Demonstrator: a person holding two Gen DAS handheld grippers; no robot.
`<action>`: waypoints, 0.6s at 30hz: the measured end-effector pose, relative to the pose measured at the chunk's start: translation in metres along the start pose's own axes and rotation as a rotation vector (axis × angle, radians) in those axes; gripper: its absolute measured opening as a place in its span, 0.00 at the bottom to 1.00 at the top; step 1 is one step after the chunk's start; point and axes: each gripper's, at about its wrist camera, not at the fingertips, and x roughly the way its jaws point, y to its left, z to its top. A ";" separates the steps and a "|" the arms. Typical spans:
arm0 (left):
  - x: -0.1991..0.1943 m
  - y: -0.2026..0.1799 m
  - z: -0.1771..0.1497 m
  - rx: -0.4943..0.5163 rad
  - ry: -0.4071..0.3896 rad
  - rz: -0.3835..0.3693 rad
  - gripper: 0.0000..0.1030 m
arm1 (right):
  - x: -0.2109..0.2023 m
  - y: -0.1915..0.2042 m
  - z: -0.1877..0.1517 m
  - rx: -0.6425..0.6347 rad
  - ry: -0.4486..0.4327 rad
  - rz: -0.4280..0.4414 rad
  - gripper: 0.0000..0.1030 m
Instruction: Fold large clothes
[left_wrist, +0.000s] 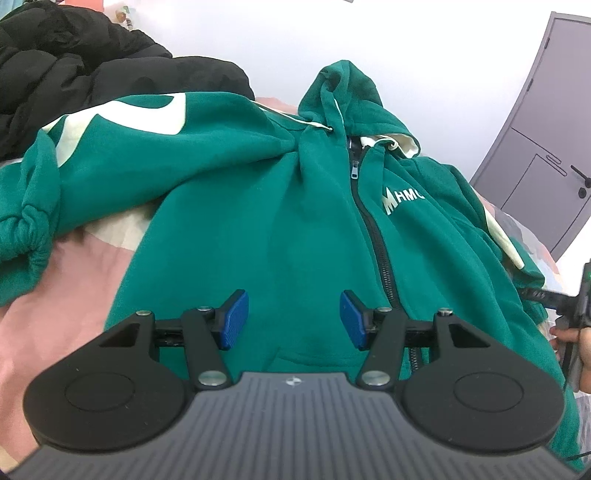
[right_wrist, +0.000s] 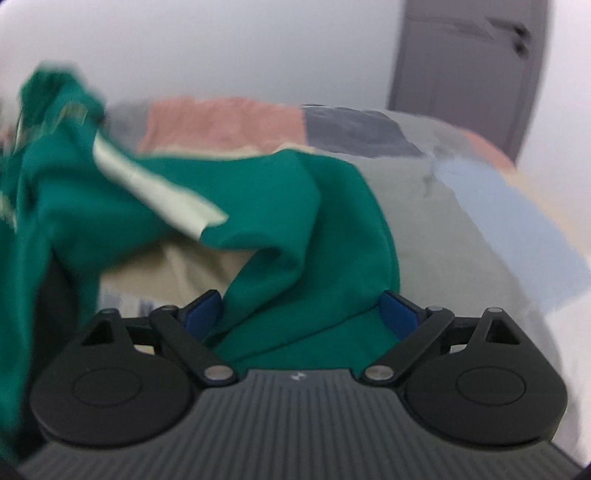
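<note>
Fleece like this handles soft and floppy: we judge the hoodie (left_wrist: 280, 206) thick, fairly heavy for cloth, not slippery, and sure to sag and drag wherever we lift it, so we would take it at firm edges, meaning the hem, a shoulder seam or a cuff, and never by the loose middle. It lies front up across the bed (left_wrist: 55, 280), zip (left_wrist: 373, 236) closed, hood (left_wrist: 347, 99) toward the wall, one sleeve (left_wrist: 33, 206) flung out to the left beside a black jacket (left_wrist: 74, 66). Our left gripper (left_wrist: 293, 319) hovers over the lower front, pads partly apart with nothing between them. Our right gripper (right_wrist: 301, 314) stands wide open with the other sleeve (right_wrist: 295, 229) bunched between the pads; whether they touch it, blur keeps us from telling.
</note>
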 end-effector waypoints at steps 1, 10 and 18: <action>0.001 -0.001 -0.001 0.002 0.002 0.000 0.59 | 0.002 0.003 -0.003 -0.043 -0.003 -0.010 0.92; 0.005 -0.004 0.002 0.008 -0.006 -0.001 0.59 | -0.015 -0.002 0.014 -0.111 -0.036 -0.122 0.32; -0.010 0.003 0.006 -0.018 -0.044 -0.002 0.59 | -0.111 -0.051 0.083 0.028 -0.157 -0.056 0.25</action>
